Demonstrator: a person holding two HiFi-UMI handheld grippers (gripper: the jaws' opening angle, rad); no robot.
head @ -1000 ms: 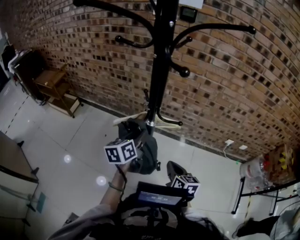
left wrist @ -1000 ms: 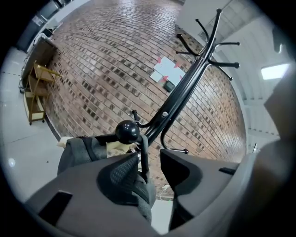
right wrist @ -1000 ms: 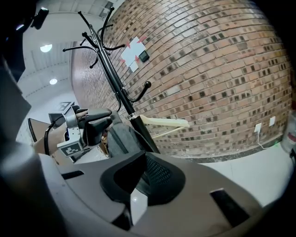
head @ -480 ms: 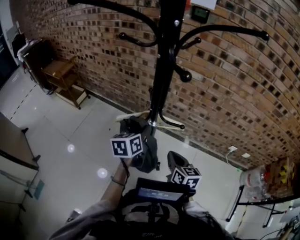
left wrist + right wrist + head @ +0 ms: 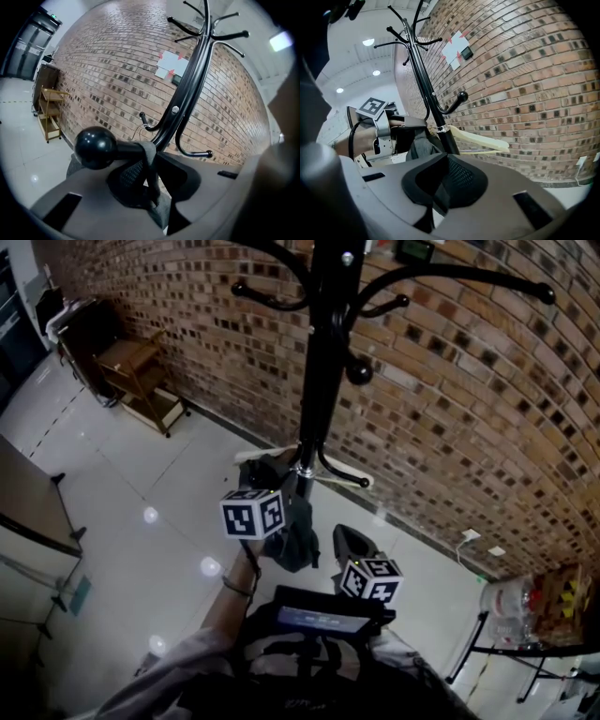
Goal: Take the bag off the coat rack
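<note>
A black coat rack (image 5: 319, 381) stands before the brick wall. A dark grey bag (image 5: 296, 538) hangs low on it, its strap (image 5: 151, 161) looped over a ball-ended hook (image 5: 96, 147). My left gripper (image 5: 274, 536) is at that hook. Its jaws are closing, and in the left gripper view the left gripper (image 5: 153, 185) has the strap pinched between its pads. My right gripper (image 5: 349, 542) hovers lower right of the bag, shut and holding nothing. The right gripper view shows the right gripper (image 5: 439, 190) facing the rack pole, with the bag (image 5: 419, 145) and left gripper (image 5: 405, 124) to its left.
A cream hanger (image 5: 342, 481) sticks out from the pole just above the bag. A wooden shelf cart (image 5: 141, 390) stands by the wall at far left. A table edge (image 5: 37, 512) is at left, and a frame with a plastic bag (image 5: 525, 601) at lower right.
My left gripper has risen slightly toward the low hook and stays at the bag. The right gripper has hardly moved. The head view has shifted a little.
</note>
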